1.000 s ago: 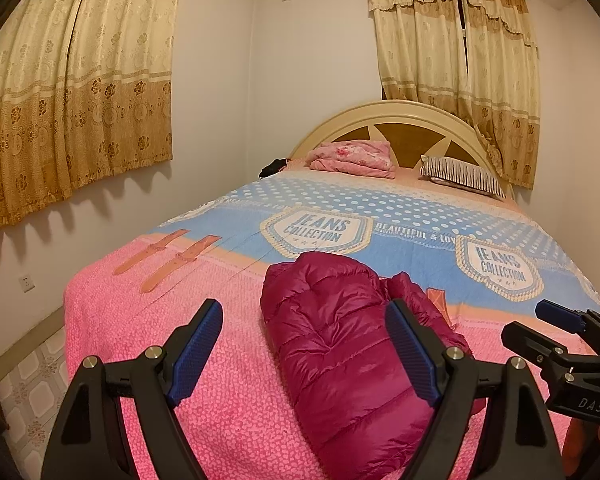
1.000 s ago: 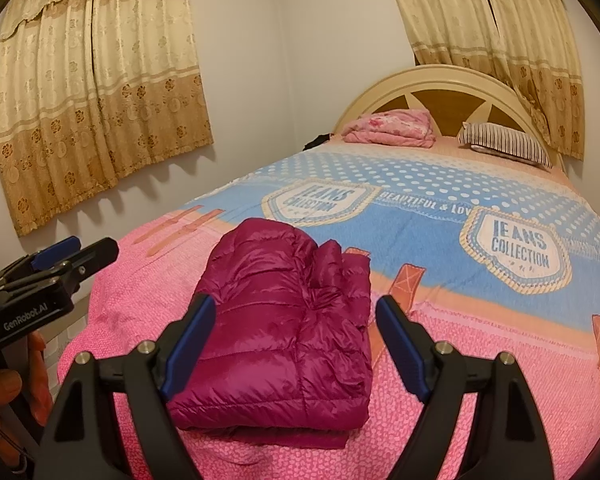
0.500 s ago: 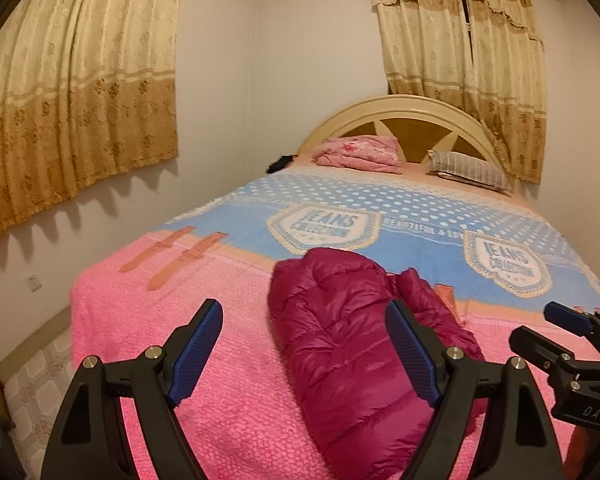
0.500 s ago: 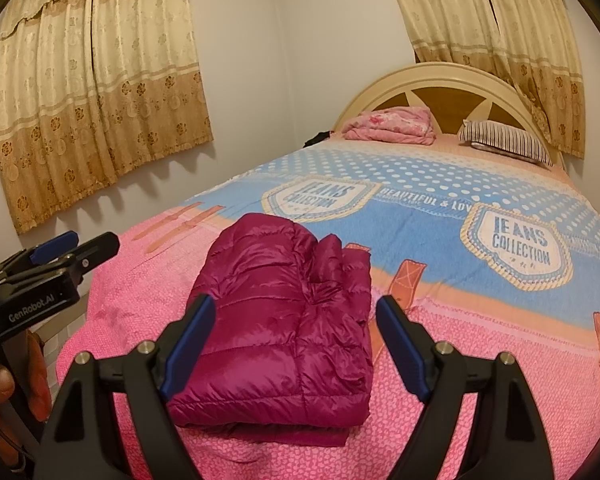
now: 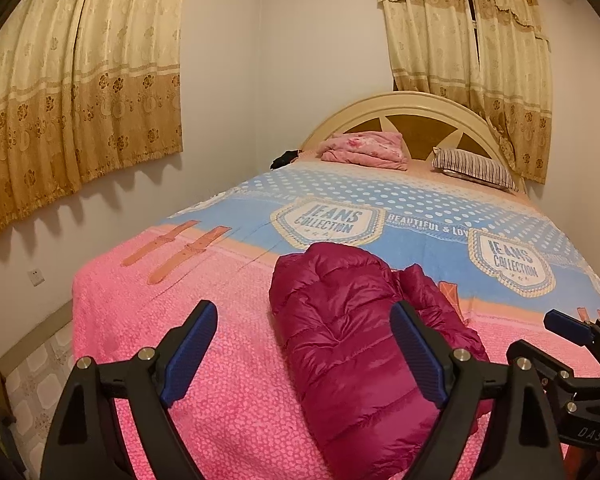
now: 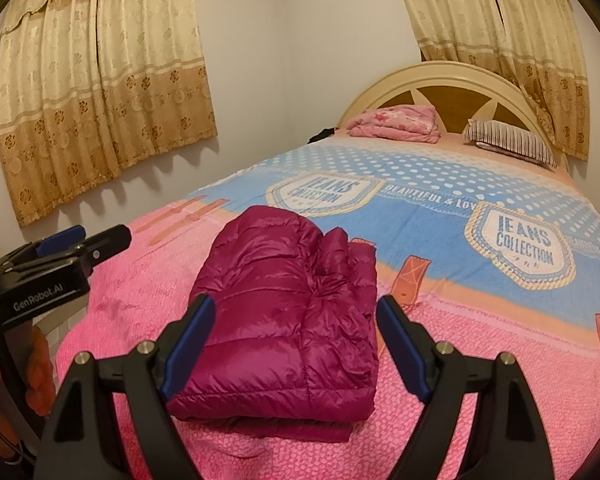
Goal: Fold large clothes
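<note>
While both tongs hang above the near end of the bed, nothing is held.
Jacket (image 6: 288, 316): magenta puffer, folded into a thick packet, lying on the pink part of the bedspread (image 6: 480, 364) near the foot of the bed.
Long axis: runs from the foot toward the headboard (image 6: 440, 76); short fold edge faces the tongs, stacked layers showing at that edge.
Left gripper (image 5: 304, 354): jaws opening, wide apart; in its own view the jacket lies ahead and to its right, behind the right finger, bare bedspread between the fingers. No contact.
Right gripper (image 6: 296, 344): jaws spread, empty; the jacket sits straight ahead, centred between the fingers but beyond and below them, not touched.
Nearer hand: the right one, by my reading; it is lined up with the packet, the left stands off to the side.
Hand (image 6: 36, 376): seen at the left edge of the right view, holding the left tool's grip.
Stage (judgement): folding looks done or nearly so; any further move would be a press or a squaring of the near edge.
</note>
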`<action>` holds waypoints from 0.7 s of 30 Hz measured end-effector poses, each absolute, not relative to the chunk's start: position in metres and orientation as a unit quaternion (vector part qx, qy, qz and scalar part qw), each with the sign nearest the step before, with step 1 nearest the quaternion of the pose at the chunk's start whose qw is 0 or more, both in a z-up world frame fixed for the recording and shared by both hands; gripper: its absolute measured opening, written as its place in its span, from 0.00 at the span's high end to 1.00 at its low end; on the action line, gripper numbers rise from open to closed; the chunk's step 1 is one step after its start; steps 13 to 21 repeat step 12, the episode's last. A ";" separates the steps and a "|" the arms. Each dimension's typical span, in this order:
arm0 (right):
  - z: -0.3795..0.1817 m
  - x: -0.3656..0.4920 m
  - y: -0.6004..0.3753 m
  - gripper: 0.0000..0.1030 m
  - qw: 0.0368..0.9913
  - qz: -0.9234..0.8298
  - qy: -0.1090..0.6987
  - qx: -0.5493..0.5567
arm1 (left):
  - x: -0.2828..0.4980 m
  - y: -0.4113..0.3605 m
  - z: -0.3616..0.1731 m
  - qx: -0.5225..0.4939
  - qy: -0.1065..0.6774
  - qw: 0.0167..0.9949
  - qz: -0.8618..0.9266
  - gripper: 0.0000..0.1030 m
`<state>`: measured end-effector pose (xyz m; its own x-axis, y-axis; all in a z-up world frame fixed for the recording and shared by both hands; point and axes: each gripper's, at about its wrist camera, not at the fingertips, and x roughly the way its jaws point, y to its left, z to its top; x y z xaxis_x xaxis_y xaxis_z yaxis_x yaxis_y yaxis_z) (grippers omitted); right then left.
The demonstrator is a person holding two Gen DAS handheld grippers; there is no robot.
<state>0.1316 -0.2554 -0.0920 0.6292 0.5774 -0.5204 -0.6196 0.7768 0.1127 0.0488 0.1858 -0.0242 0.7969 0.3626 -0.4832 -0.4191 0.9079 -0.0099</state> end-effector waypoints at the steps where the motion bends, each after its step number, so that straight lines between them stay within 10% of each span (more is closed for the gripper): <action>1: -0.092 0.132 -0.255 0.17 0.902 0.332 0.275 -0.039 | 0.049 0.186 -0.025 -0.060 0.243 0.946 0.204 0.13; 21: -0.096 0.131 -0.254 0.17 0.898 0.335 0.281 -0.042 | 0.050 0.177 -0.030 -0.037 0.237 0.952 0.193 0.12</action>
